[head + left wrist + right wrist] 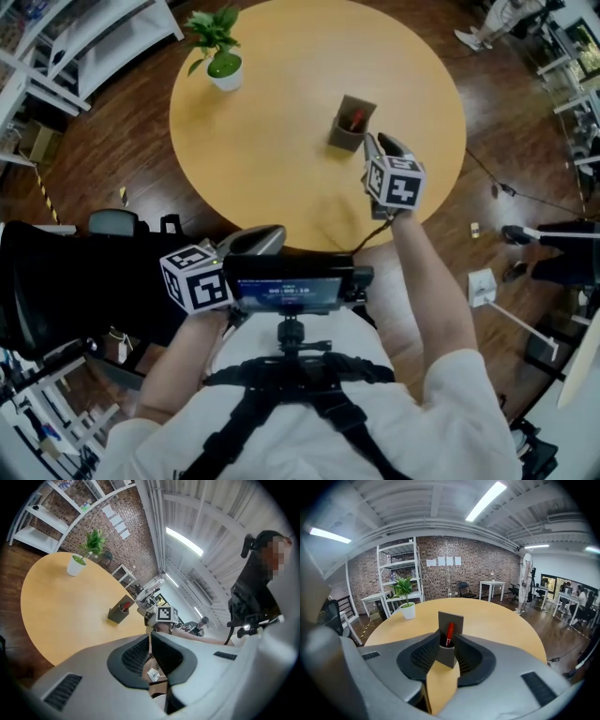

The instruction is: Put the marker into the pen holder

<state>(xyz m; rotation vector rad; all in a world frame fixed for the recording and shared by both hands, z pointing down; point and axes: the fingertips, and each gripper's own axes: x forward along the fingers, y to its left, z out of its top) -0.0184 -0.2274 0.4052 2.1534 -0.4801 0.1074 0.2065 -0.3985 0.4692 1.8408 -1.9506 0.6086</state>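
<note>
A dark grey pen holder [349, 127] stands on the round wooden table [272, 159], right of centre. A red marker [356, 119] stands upright inside it. My right gripper [373, 145] hovers just right of the holder, open; in the right gripper view the pen holder [449, 651] with the marker [449, 634] shows in the gap of the right gripper [446, 645], and the pads do not press on it. My left gripper [267, 234] is held low at the table's near edge. In the left gripper view the left gripper [150, 639] is shut with nothing in it, far from the pen holder [118, 612].
A potted plant [223, 67] in a white pot stands near the table's far left edge. White shelving [84, 47] is at the back left, and a black chair [112, 223] sits left of me. Cables and equipment lie on the wooden floor to the right.
</note>
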